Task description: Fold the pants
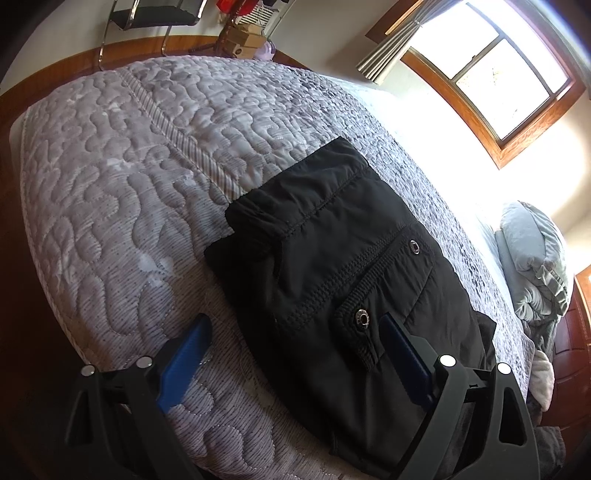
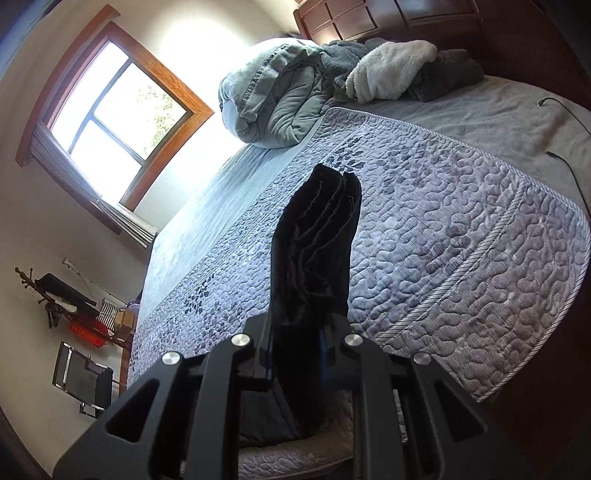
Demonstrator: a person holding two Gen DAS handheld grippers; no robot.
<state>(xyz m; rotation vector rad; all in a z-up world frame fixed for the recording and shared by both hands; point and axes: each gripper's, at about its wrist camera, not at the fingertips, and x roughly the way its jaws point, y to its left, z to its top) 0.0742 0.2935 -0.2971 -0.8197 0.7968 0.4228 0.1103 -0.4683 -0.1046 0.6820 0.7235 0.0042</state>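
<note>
Black pants point(image 1: 332, 236) lie folded on the quilted bedspread point(image 1: 129, 184), pocket flap and two metal snaps facing up. My left gripper point(image 1: 295, 323) hovers open over their near part: its right blue pad point(image 1: 402, 350) is above the fabric near a snap, its left pad point(image 1: 184, 358) above bare quilt. In the right wrist view my right gripper point(image 2: 299, 350) is shut on a thick layered bundle of the pants point(image 2: 317, 240). The bundle stands up past the fingertips, with several hemmed edges showing at its top. The pads are mostly hidden by the cloth.
A rumpled grey duvet point(image 2: 269, 99) and white and grey fleece blankets point(image 2: 391, 70) are piled near the wooden headboard point(image 2: 351, 18). A black cable point(image 2: 569, 122) lies on the sheet. Beyond the bed are a window point(image 2: 118, 107), a folding chair point(image 2: 81, 380) and a coat rack point(image 2: 55, 295).
</note>
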